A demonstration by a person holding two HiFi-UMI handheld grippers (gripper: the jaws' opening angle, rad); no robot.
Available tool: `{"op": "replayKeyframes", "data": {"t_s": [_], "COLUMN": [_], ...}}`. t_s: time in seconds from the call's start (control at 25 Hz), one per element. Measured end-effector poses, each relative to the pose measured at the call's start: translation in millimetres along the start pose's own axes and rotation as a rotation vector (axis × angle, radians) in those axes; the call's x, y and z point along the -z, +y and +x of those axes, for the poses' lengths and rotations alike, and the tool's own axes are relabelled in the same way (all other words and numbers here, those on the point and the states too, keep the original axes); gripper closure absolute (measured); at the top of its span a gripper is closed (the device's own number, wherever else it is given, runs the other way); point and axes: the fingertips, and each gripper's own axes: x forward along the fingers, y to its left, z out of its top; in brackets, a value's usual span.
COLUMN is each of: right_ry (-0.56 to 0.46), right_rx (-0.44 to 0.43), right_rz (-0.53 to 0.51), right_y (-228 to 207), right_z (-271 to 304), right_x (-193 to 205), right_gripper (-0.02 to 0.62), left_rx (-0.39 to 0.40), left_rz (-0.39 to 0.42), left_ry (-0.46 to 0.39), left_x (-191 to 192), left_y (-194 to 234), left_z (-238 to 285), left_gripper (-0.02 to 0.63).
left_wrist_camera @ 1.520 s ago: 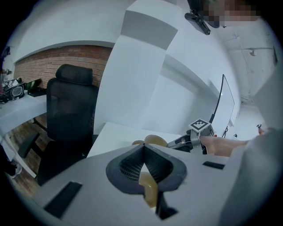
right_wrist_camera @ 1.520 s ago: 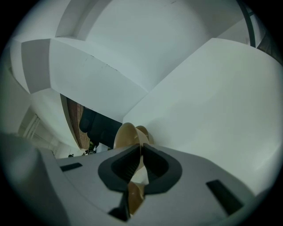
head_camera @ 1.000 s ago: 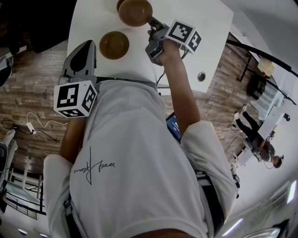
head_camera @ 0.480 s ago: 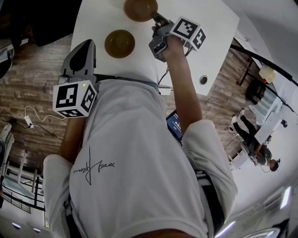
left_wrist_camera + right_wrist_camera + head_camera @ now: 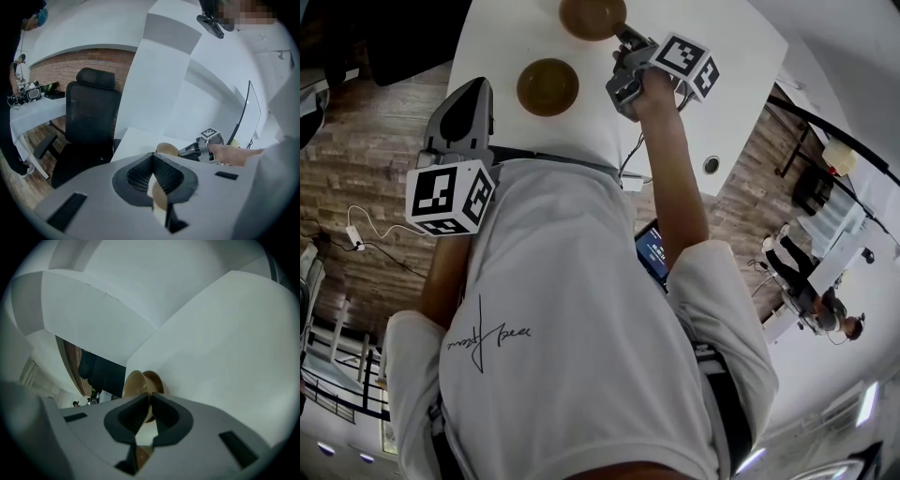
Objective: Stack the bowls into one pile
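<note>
Bowl [image 5: 592, 17] mouth-up, rim clamped by right gripper [image 5: 622, 37]

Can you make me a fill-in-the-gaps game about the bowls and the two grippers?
1. The right gripper is shut on the far bowl's ___.
2. The near bowl sits on the ___ table, with no gripper touching it.
3. The left gripper has its jaws together and holds ___.
4. Both bowls are ___ in colour.

Missing words: rim; white; nothing; brown
</note>
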Motion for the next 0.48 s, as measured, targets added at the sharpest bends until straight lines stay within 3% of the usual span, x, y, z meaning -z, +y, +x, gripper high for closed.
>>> {"op": "replayKeyframes", "data": {"t_s": [0.48], "right_ry": [-0.013], "right_rx": [-0.016], "right_rz": [0.043], "right_y": [-3.8], "right_z": [1.1], "right_x": [-3.1], "right_gripper": [0.565], "left_rx": [0.000], "left_rz": [-0.001], "left_ry": [0.001], "left_x": [-0.7], "left_y": [-0.5], "left_z": [0.9], "left_gripper": [0.603]}}
